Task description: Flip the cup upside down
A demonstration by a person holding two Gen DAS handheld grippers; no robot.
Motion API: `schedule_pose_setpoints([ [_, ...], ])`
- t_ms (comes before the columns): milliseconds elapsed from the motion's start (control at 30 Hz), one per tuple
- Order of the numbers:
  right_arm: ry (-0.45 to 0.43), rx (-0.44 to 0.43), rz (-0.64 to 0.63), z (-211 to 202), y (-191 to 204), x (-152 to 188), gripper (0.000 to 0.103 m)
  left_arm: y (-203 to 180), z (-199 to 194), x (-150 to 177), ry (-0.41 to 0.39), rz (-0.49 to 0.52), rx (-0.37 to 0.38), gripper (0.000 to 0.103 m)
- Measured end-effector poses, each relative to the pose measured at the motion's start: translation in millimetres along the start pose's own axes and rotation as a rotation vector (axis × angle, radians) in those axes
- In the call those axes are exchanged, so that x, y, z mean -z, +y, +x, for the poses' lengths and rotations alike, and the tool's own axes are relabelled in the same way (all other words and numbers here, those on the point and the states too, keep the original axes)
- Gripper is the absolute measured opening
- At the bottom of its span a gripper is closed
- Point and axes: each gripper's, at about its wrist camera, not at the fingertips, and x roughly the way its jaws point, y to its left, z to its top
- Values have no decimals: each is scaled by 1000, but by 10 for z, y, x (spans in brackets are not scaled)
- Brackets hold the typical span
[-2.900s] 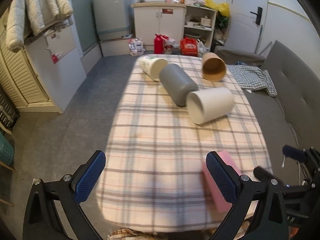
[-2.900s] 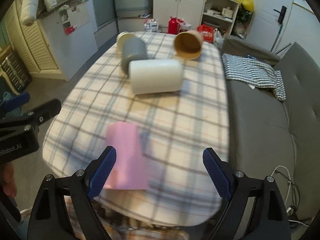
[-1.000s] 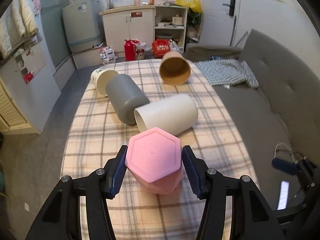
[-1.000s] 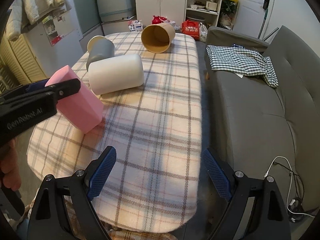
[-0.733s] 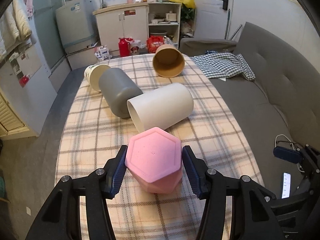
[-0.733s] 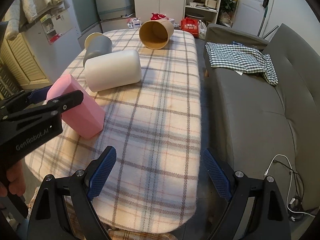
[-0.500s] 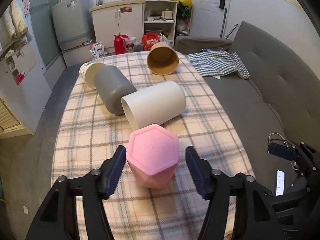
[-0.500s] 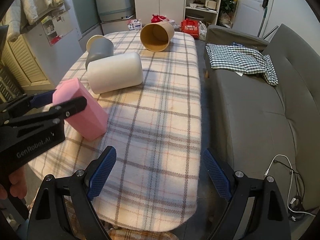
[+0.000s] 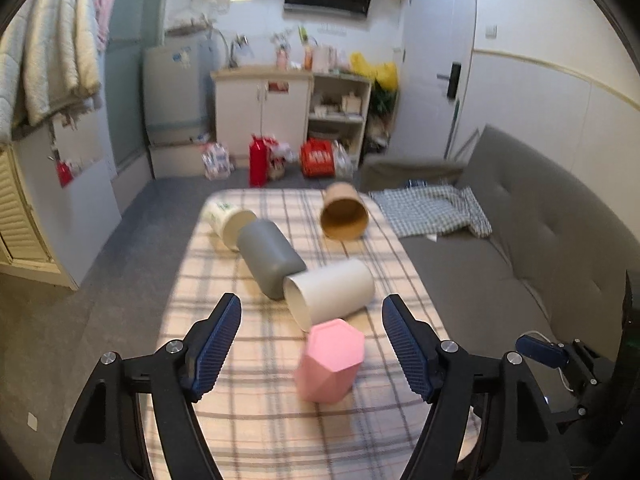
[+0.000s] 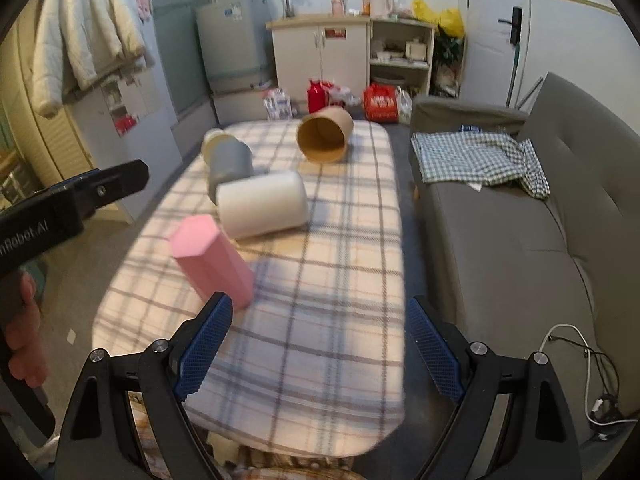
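Note:
A pink hexagonal cup (image 9: 330,360) stands upside down on the checked tablecloth (image 9: 256,412), its closed base up; it also shows in the right wrist view (image 10: 212,260). My left gripper (image 9: 312,344) is open and empty, pulled back above the cup with its jaws wide on either side. My right gripper (image 10: 320,344) is open and empty near the table's front edge, to the right of the pink cup. The left gripper's body (image 10: 60,208) shows at the left of the right wrist view.
Beyond the pink cup lie a white cup (image 9: 328,294), a grey cup (image 9: 270,258), a cream printed cup (image 9: 226,222) and a brown paper cup (image 9: 344,216), all on their sides. A grey sofa (image 10: 520,240) with a checked cloth (image 10: 476,158) runs along the table's right edge.
My left gripper opened and let go of the pink cup, which now stands upside down on the table. The left gripper has drawn back and up. The right gripper stayed open.

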Motion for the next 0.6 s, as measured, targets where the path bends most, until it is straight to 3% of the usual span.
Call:
schedule_pose_setpoints([
  [167,-116,9,-19,-185,170,116,89,140,-276,199,-82,44,-48,76],
  [300,-171,11,-14,-237,251,253,89,245,-355,457,-88,35,-63,76],
  [500,-177,34,-24,-158,324,504,90,405,-364,826,-101,-46,-66,91],
  [600,-144,34,-31,-74,351,578,97,474,-379,965,-92,-77,-83,99],
])
